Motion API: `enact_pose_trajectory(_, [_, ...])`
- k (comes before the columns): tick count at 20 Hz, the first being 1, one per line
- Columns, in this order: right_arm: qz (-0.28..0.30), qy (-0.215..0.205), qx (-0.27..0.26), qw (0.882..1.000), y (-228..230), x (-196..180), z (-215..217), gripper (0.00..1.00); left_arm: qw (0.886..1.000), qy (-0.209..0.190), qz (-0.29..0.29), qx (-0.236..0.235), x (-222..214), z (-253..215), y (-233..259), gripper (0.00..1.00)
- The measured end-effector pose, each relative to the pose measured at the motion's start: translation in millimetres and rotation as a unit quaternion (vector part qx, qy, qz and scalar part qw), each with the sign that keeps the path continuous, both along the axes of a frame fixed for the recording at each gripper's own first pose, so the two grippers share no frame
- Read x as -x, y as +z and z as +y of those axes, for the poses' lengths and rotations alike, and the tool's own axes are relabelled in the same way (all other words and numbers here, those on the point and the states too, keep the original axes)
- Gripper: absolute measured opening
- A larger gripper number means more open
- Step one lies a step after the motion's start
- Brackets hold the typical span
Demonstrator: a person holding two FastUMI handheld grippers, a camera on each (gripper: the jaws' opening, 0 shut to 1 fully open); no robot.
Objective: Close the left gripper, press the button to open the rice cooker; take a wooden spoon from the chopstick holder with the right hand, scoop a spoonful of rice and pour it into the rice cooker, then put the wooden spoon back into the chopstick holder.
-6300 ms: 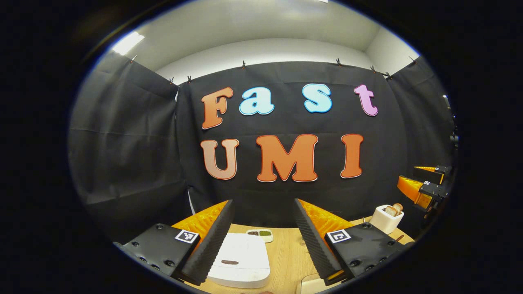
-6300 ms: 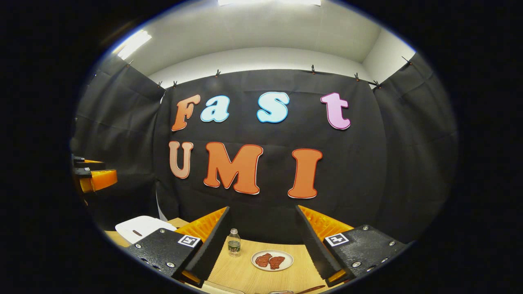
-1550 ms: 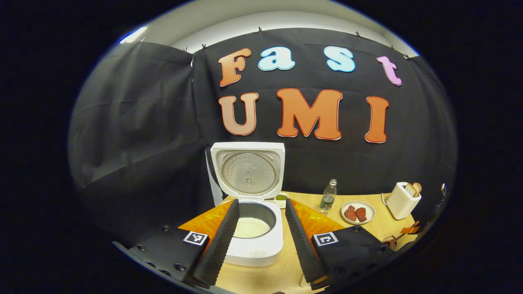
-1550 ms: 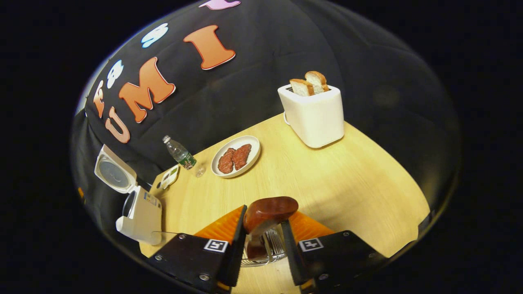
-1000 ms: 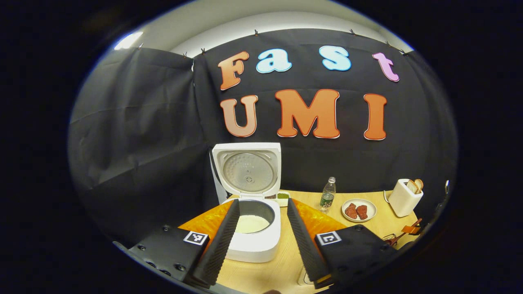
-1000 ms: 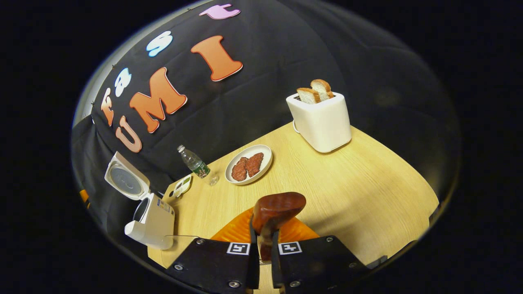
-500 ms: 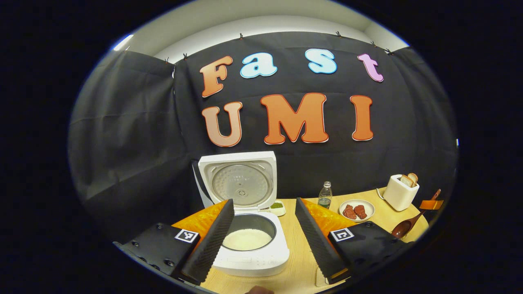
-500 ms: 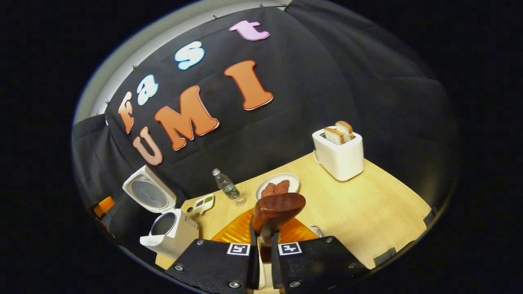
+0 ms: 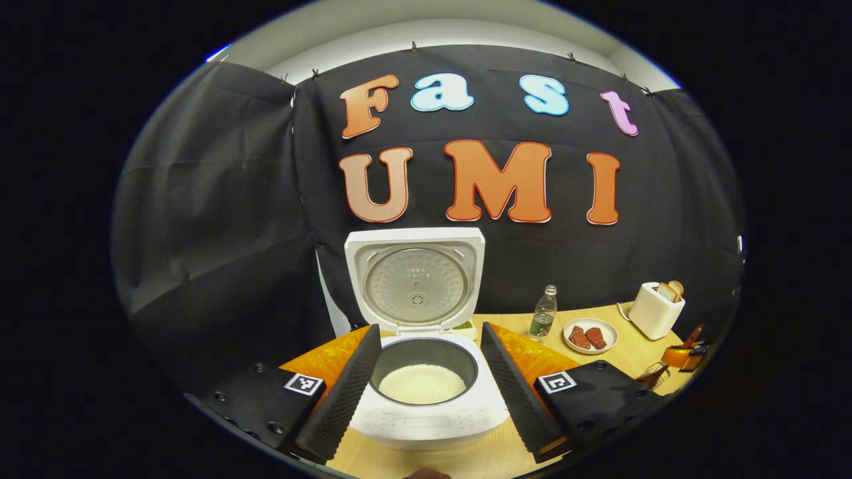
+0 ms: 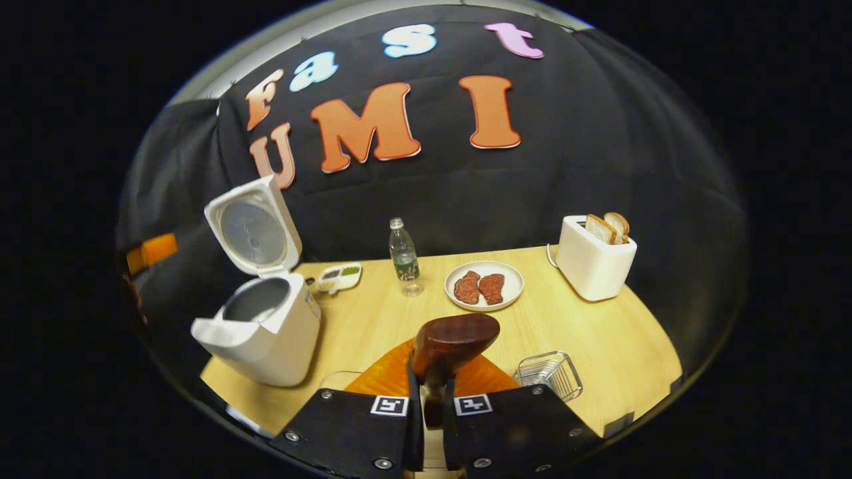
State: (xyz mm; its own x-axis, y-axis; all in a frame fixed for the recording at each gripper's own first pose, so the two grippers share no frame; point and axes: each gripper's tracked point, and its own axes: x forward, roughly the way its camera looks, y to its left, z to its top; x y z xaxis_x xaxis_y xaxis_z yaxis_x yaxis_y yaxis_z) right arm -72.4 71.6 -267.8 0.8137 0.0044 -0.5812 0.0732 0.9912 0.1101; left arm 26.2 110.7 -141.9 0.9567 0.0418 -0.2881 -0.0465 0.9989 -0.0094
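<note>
A pale wooden table point(image 10: 586, 332) stands against the booth's black cloth wall; in the right gripper view its near and right edges curve away into shadow, and a broad bare stretch of wood lies between the things at the back and the gripper; the right gripper point(image 10: 426, 399) has its two fingers pressed close on the handle of a wooden spoon point(image 10: 452, 342), whose dark bowl stands up just above the fingertips while the lower handle is hidden between them; just right of the spoon sits a wire chopstick holder point(image 10: 549, 374), near the table's front edge; at the left stands a white rice cooker point(image 10: 263, 326) with its lid tipped up and back, close to the table's left edge; behind it lies a small dish point(image 10: 338, 276), then a water bottle point(image 10: 403, 256), a plate point(image 10: 484, 287) with two reddish pieces, and a toaster point(image 10: 594, 263) with two slices of bread, all apart from one another; in the left gripper view the left gripper point(image 9: 429, 389) is spread wide, its fingers framing the open cooker, where white rice point(image 9: 421, 384) lies in the pot; the cooker's front is partly cut off below, and the far right of the table is small and hard to make out.
</note>
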Motion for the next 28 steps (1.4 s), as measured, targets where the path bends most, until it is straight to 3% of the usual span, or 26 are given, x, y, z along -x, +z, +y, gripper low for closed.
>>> enact_pose_trajectory(4, [0.008,0.060,0.096,0.994,-21.6,4.3,26.1,0.11,1.000,0.013,0.019,-0.013,5.2,17.0,-11.7,0.97])
enact_pose_trajectory(7, [0.010,0.079,0.146,0.986,-36.7,7.0,35.5,0.11,1.000,0.019,0.017,-0.014,8.8,25.7,-9.6,1.00])
enact_pose_trajectory(13, [0.018,0.092,0.156,0.983,-67.0,24.3,48.8,0.11,0.999,0.014,0.024,-0.024,4.0,31.7,-12.5,0.96])
enact_pose_trajectory(14, [0.015,0.089,0.152,0.984,-68.2,25.1,50.9,0.11,0.999,0.011,0.025,-0.026,2.0,31.1,-12.6,1.00])
enact_pose_trajectory(21, [0.000,0.073,0.037,0.997,-60.8,25.9,98.5,0.11,0.999,-0.009,0.032,-0.034,-3.0,27.9,-19.1,0.97])
enact_pose_trajectory(24, [0.013,0.062,-0.046,0.997,-59.2,26.3,126.6,0.11,0.999,-0.012,0.039,-0.034,-3.8,33.5,-25.6,1.00])
enact_pose_trajectory(26, [0.030,0.039,-0.097,0.994,-61.5,27.5,132.5,0.11,0.998,-0.011,0.045,-0.032,-4.4,41.7,-31.6,1.00])
enact_pose_trajectory(28, [0.052,-0.010,-0.151,0.987,-66.7,27.3,123.9,0.11,0.998,-0.010,0.050,-0.030,-6.9,49.5,-35.9,1.00])
